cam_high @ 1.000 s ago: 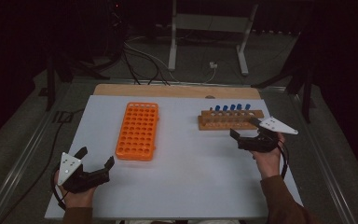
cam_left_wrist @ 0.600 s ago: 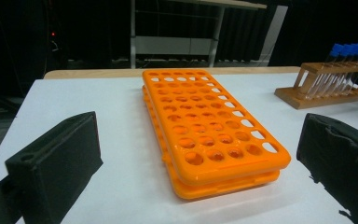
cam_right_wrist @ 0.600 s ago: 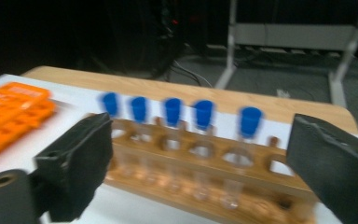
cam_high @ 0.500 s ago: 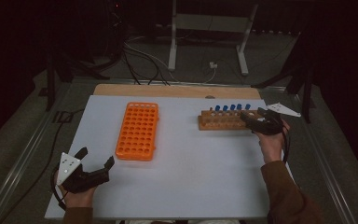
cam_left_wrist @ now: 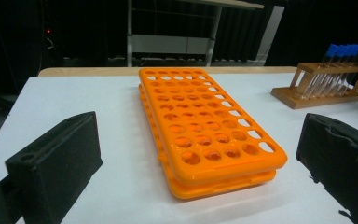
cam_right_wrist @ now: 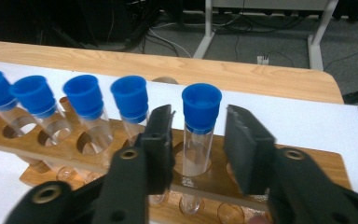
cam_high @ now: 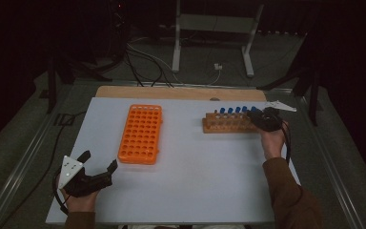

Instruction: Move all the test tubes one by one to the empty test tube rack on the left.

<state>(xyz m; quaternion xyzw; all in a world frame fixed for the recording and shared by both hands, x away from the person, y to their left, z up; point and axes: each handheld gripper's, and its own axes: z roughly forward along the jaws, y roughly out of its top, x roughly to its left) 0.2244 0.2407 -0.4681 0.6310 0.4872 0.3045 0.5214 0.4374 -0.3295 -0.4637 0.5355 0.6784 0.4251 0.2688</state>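
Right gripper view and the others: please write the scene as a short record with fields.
work in hand: taking a test tube from the wooden rack
right gripper: fingers on both sides of the end tube, have just been closing, small gaps visible, not yet pressing
tube: clear, blue cap, upright in its hole
other tubes: four more, blue caps, same rack
left gripper: open, holds nothing, near table edge
orange rack: no tubes in it
table: white top

left gripper [cam_high: 97, 167]: jaws wide apart, low near table edge | right gripper [cam_right_wrist: 198, 135]: jaws just closing, pads not pressing
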